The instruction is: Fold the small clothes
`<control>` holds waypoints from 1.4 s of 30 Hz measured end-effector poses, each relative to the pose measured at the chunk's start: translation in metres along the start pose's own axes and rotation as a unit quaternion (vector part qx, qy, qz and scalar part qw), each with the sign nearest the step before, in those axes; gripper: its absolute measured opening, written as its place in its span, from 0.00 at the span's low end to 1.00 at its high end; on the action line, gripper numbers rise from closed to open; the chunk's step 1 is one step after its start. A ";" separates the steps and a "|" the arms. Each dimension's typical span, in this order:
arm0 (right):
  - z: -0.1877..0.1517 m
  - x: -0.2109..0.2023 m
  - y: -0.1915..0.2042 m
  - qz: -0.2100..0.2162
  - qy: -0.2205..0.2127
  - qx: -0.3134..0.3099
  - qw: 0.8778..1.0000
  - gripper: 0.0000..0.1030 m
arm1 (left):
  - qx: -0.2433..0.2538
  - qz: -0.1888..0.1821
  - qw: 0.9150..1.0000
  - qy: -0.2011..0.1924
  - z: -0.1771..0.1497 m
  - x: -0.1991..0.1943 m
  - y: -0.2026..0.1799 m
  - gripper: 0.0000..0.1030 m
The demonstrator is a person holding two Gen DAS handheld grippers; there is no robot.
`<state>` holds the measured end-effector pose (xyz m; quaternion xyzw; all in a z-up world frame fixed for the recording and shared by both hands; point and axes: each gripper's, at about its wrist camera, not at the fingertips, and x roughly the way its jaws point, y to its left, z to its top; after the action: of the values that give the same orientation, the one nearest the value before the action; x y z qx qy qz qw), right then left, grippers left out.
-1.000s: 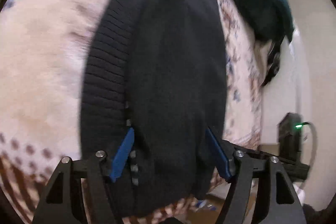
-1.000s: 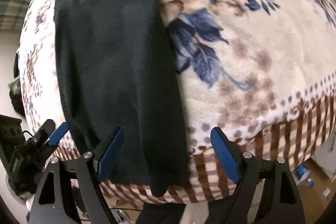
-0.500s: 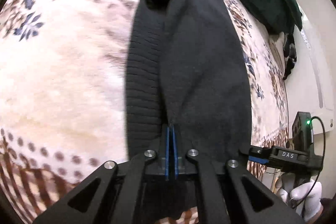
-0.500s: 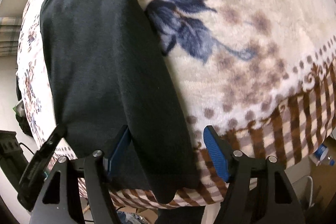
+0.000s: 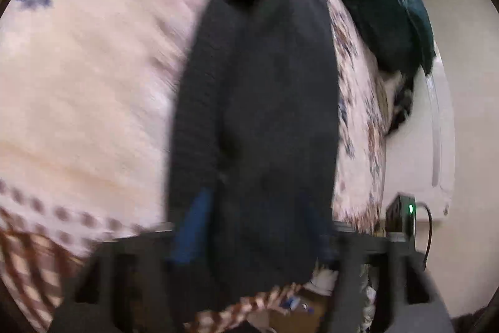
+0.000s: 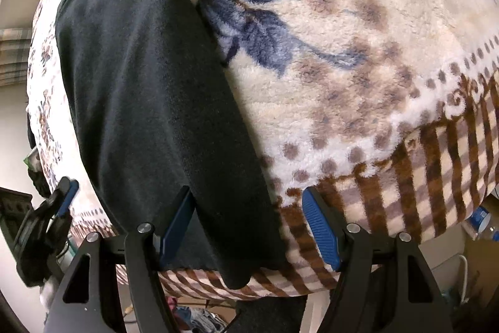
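A black knit garment [image 5: 259,120] lies lengthwise on a cream floral blanket [image 5: 87,89]; the left wrist view is blurred by motion. My left gripper [image 5: 252,227] is open, its blue pads astride the garment's near end. In the right wrist view the same black garment [image 6: 146,77] runs along the blanket [image 6: 358,58] and hangs over the bed's front edge. My right gripper [image 6: 249,227] is open, its left pad [image 6: 176,223] under the cloth's edge and its right pad [image 6: 321,230] over the checked border. The left gripper [image 6: 56,205] shows at far left there.
A dark teal cloth heap [image 5: 380,5] lies at the far end of the bed. A black box with a green light [image 5: 402,214] stands by the wall. A water bottle [image 6: 482,223] and clutter lie on the floor below the bed edge.
My left gripper was shut on the garment's near edge half a second ago and has opened, moving fast. My right gripper stayed open and crept closer to the hanging hem.
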<state>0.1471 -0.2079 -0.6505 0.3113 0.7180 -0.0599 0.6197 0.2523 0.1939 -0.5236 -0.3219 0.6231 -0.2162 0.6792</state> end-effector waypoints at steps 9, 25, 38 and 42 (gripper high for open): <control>0.007 0.005 0.003 -0.002 -0.006 0.000 1.000 0.71 | 0.017 0.082 0.996 0.002 -0.009 0.056 -0.012 0.04; -0.007 0.004 0.000 0.023 -0.005 -0.005 1.000 0.71 | 0.047 0.121 0.990 -0.050 -0.004 -0.002 -0.006 0.03; -0.031 0.034 0.002 0.088 0.050 -0.046 0.994 0.15 | 0.070 0.140 0.987 -0.038 -0.016 -0.006 -0.005 0.04; -0.038 0.028 0.012 0.048 0.046 -0.075 0.995 0.13 | 0.060 0.149 0.987 -0.022 -0.022 0.003 0.010 0.04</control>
<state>0.1197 -0.1697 -0.6637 0.3004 0.7327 0.0383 0.6094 0.2298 0.1950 -0.5333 -0.1888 0.6351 -0.1425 0.7353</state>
